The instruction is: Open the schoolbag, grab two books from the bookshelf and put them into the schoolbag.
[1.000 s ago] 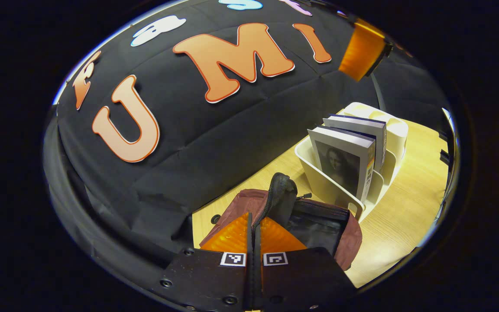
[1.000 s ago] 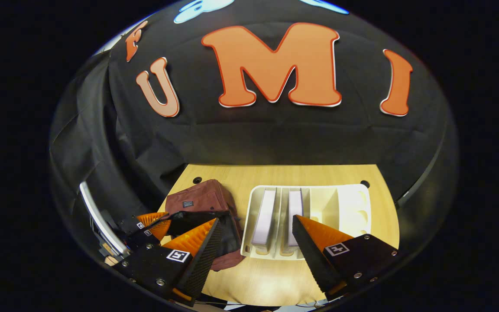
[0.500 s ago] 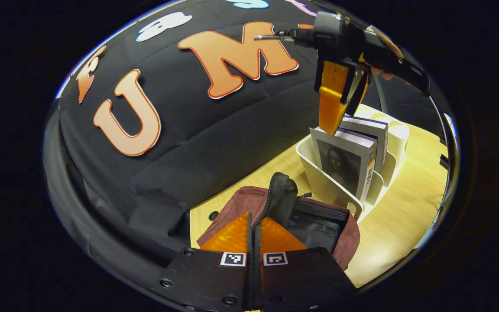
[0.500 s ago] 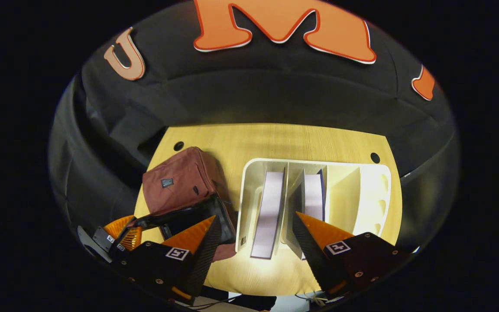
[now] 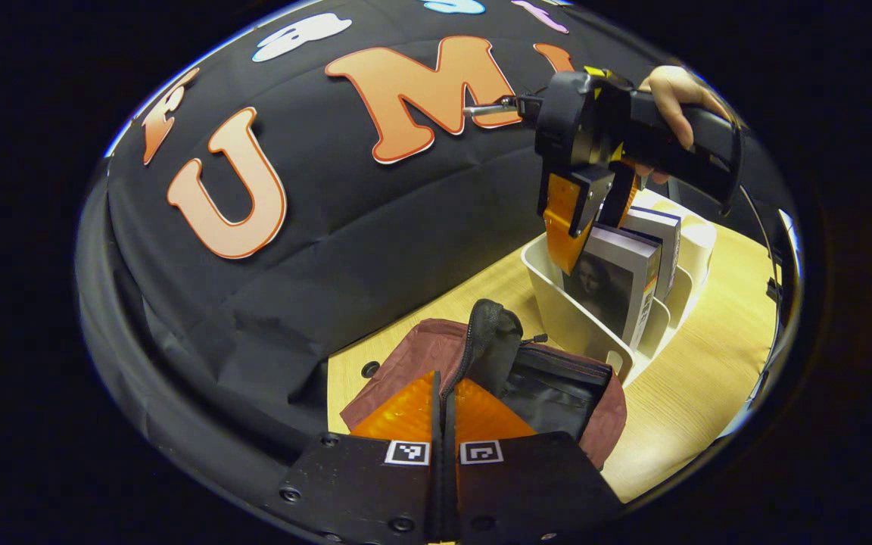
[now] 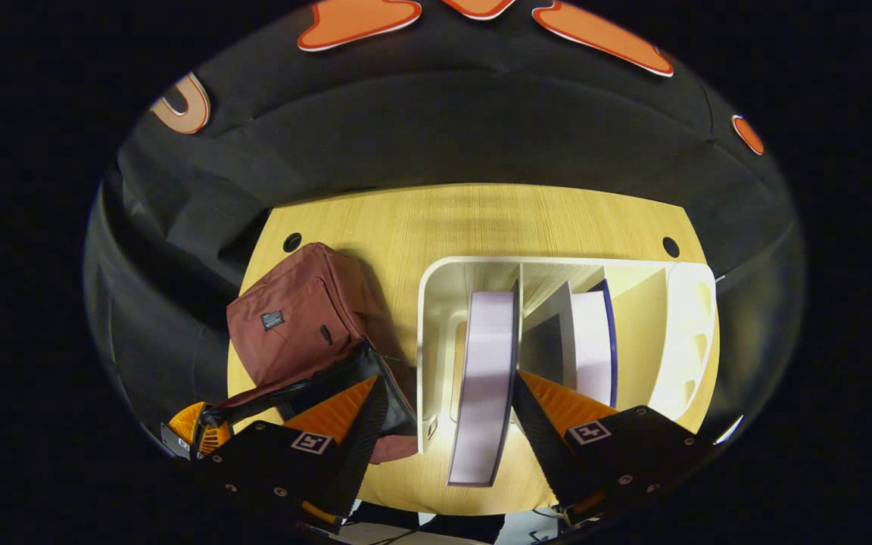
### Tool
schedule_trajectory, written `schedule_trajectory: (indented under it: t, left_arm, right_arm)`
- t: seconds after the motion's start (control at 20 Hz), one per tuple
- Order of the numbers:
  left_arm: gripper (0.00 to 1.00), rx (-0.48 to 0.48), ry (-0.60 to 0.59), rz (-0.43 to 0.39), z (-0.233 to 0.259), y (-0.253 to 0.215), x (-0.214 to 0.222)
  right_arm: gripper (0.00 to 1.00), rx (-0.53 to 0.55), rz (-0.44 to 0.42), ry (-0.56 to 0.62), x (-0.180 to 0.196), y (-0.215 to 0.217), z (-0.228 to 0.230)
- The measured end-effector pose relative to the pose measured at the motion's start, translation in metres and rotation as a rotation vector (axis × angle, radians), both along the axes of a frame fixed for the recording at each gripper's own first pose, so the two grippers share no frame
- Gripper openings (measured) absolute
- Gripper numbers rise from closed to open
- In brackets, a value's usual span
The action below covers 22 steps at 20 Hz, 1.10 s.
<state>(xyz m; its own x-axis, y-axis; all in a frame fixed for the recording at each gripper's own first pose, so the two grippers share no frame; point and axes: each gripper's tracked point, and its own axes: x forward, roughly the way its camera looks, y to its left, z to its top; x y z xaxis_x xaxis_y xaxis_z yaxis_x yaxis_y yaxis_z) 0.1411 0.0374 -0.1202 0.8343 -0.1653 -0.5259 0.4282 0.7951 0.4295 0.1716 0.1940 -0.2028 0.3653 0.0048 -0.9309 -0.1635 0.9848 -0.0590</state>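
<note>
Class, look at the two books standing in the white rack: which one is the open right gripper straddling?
The book in the rack's slot nearest the schoolbag: the right gripper's fingers stand on either side of it. The other book sits one slot further away, outside them.

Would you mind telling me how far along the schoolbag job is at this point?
Done: the schoolbag is unzipped, its flap pinched by the left gripper. In hand: the right gripper, open, straddles the first book in the bookshelf. Left: both books, including the second book, go into the bag.

A staged recording booth: a black cloth wall (image 6: 436, 144) hangs right behind a light wooden worktop (image 6: 466, 219) with 2 cable holes.
</note>
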Motion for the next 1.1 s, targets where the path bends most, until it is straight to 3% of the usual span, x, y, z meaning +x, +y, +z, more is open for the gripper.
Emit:
schedule_trajectory:
  t: [0.1, 0.2, 0.35, 0.4, 0.45, 0.5, 0.8, 1.1]
  left_arm:
    - [0.01, 0.007, -0.003, 0.001, 0.0, 0.001, 0.002]
    - [0.01, 0.016, -0.005, 0.002, 0.001, 0.002, 0.002]
    - [0.01, 0.02, 0.003, 0.01, 0.002, -0.001, 0.001]
    - [0.01, 0.02, 0.006, 0.011, 0.002, -0.002, 0.0]
    - [0.01, 0.02, 0.007, 0.009, 0.003, -0.003, 0.0]
    - [0.01, 0.019, 0.008, 0.004, 0.004, -0.005, 0.0]
    - [0.01, 0.013, 0.024, -0.019, 0.001, -0.006, -0.001]
    - [0.0, -0.02, 0.041, -0.051, -0.003, -0.002, 0.005]
  right_arm:
    - [0.91, -0.016, -0.036, 0.016, 0.001, -0.005, -0.013]
    - [0.78, -0.016, -0.067, 0.033, 0.002, -0.009, -0.025]
    - [0.4, -0.019, -0.109, 0.027, 0.004, -0.016, -0.029]
    - [0.39, -0.015, -0.111, 0.029, 0.0, -0.018, -0.024]
    - [0.28, -0.009, -0.109, 0.026, -0.002, -0.016, -0.019]
    - [0.38, 0.005, -0.102, 0.018, -0.003, -0.015, -0.013]
    - [0.37, 0.088, -0.112, -0.113, -0.019, -0.01, 0.069]
    - [0.37, 0.227, -0.129, -0.256, -0.074, -0.028, 0.157]
